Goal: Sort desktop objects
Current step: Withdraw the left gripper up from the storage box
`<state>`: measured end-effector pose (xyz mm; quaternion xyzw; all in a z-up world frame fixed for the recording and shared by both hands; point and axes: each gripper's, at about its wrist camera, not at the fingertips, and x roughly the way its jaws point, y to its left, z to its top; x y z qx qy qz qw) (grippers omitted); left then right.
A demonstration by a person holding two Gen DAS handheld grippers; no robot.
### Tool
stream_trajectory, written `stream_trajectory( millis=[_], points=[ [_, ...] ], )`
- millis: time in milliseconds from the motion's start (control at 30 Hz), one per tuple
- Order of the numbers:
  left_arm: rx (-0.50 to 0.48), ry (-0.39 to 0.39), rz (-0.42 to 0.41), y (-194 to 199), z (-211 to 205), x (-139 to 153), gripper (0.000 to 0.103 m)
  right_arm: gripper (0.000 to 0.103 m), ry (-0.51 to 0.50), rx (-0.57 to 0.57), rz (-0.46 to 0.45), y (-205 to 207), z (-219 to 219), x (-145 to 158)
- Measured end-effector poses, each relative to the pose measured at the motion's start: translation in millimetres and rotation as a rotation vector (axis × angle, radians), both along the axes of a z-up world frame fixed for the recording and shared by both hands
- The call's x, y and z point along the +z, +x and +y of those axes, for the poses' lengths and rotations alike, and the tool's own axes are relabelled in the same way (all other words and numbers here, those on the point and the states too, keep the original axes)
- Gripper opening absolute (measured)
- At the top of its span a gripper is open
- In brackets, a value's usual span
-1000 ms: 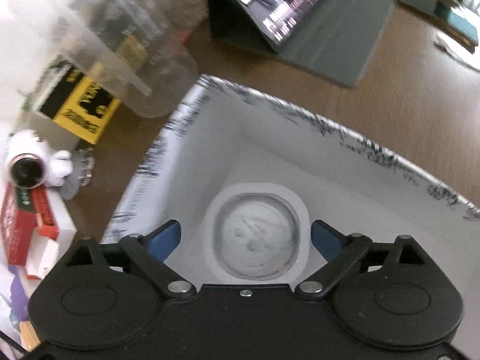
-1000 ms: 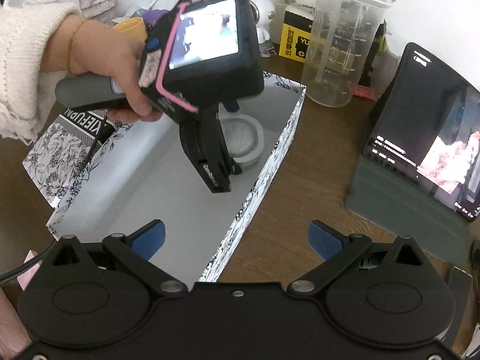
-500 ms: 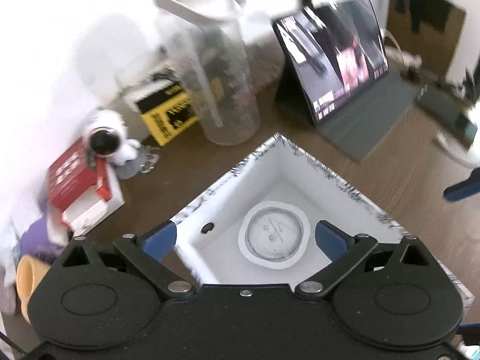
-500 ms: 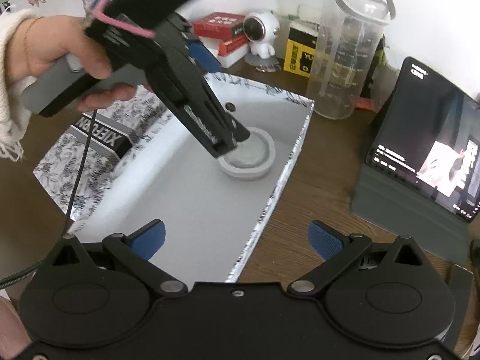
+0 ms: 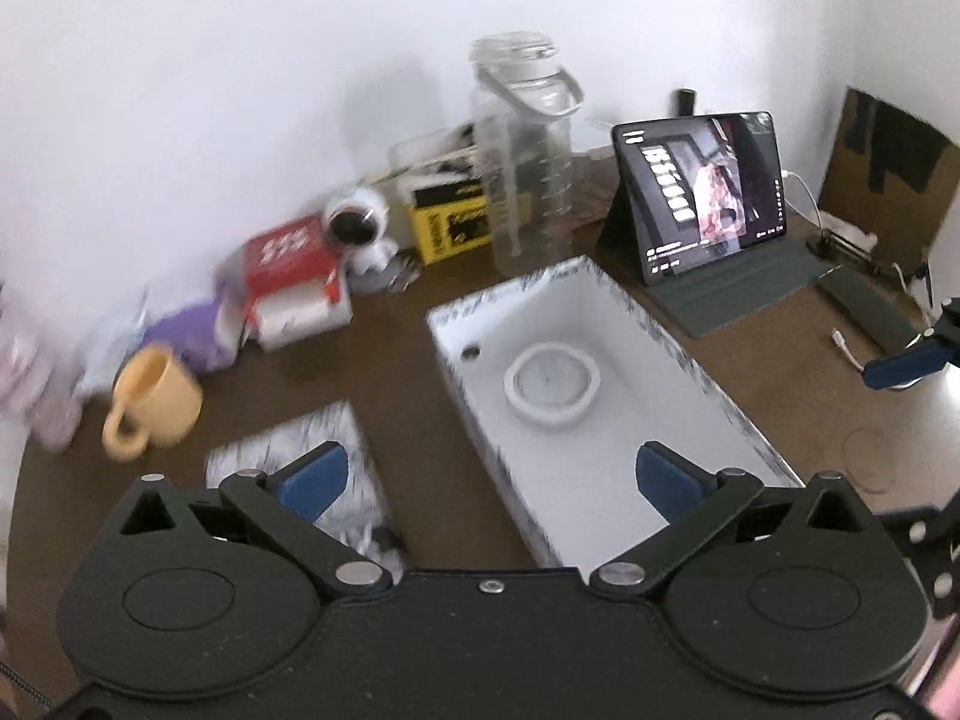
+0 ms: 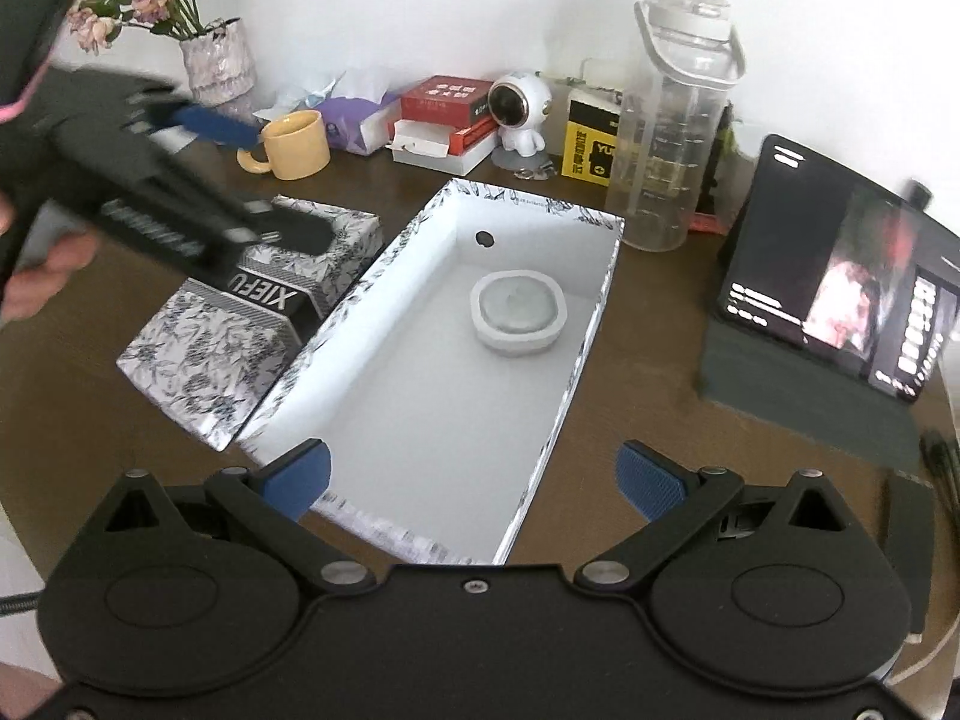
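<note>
An open white box [image 6: 420, 420] with a floral rim lies on the brown desk; it also shows in the left wrist view [image 5: 606, 300]. A round white dish [image 6: 519, 312] sits inside it near the far end, also seen from the left wrist [image 5: 552, 383]. My left gripper [image 5: 491, 477] is open and empty, held high above the box's near left side. In the right wrist view it is a blurred shape at the left [image 6: 180, 198], over the box lid [image 6: 240, 324]. My right gripper [image 6: 473, 479] is open and empty above the box's near end.
Along the wall stand a yellow mug [image 6: 297, 144], a purple tissue pack [image 6: 354, 120], red and white boxes [image 6: 450, 114], a white astronaut figure [image 6: 519, 111], a yellow-black box [image 6: 591, 141], a clear jug [image 6: 672, 138] and a vase [image 6: 219, 66]. A tablet [image 6: 840, 294] stands at right.
My left gripper has risen and drawn back from the dish inside the box, moving left over the lid. The dish stays in the box. My right gripper has barely moved.
</note>
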<state>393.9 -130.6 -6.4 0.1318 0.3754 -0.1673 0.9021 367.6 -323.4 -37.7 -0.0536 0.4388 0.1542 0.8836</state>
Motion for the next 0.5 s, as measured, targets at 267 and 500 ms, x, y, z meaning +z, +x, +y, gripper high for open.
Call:
stream_trajectory(
  millis=[267, 500],
  points=[
    [0.154, -0.085, 0.008, -83.9, 34.2, 6.5, 0.103, 0.103, 0.066, -0.009, -0.044, -64.9, 1.1, 19.3],
    [0.275, -0.152, 0.000, -146.3, 58.1, 7.6, 0.103, 0.103, 0.077, -0.016, -0.077, -120.2, 11.1, 27.6]
  ],
)
